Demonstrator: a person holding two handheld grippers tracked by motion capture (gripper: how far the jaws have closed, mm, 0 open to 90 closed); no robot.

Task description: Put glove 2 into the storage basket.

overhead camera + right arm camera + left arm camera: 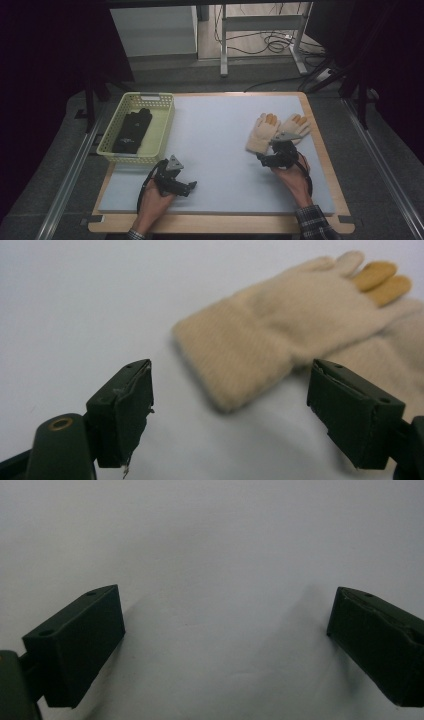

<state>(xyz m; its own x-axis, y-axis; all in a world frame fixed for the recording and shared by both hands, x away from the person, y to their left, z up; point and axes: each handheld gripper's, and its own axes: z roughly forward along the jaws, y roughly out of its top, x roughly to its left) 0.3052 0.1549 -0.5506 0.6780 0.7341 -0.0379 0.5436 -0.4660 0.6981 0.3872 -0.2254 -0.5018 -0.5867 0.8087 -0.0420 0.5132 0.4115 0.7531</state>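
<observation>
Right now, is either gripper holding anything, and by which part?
Nothing is held. The right gripper is open just short of the cream glove's cuff; the left gripper is open over bare mat.

Your high view looks forward and down over the whole mat. Each gripper view sits low and close above it; the right shares the gloves with the high view.

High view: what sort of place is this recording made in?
Likely a lab or test workspace rather than a home: a table with a pale mat, dark curtains around it, metal floor rails, and loose cables behind.
</observation>
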